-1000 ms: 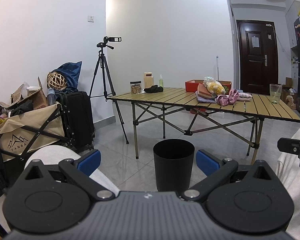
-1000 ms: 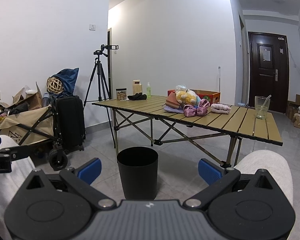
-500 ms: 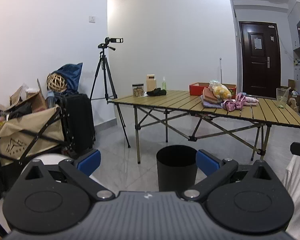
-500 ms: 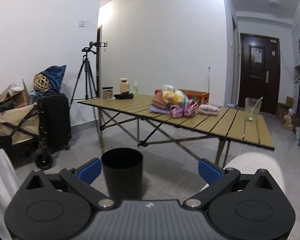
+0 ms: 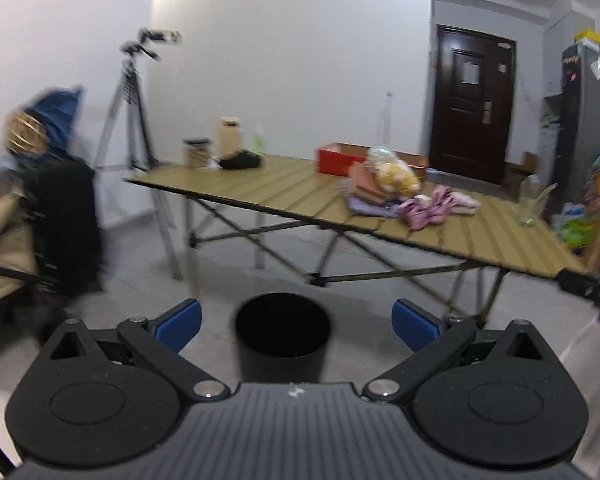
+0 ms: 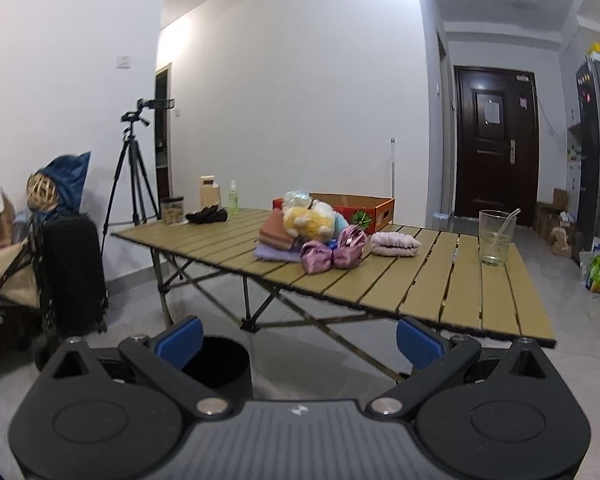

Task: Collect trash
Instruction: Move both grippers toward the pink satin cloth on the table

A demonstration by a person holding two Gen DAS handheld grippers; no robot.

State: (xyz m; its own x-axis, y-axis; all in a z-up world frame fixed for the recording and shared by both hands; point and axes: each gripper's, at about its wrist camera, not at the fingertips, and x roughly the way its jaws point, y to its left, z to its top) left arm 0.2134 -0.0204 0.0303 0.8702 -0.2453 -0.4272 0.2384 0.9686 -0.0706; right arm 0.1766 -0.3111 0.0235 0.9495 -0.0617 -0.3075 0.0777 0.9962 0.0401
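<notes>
Here, two grippers, left gripper (image 5: 296, 318) and right gripper (image 6: 299, 338): jaws of both spread wide, holding nothing. One black bin (image 5: 282, 334) on floor just ahead, near counter (image 6: 420, 280) edge. On counter: one plush toy (image 6: 310, 218), one pink bow (image 6: 332, 250), one glass (image 6: 495, 238), one red box (image 6: 364, 206). Beyond: one tripod (image 6: 134, 168), one door (image 6: 494, 144).
</notes>
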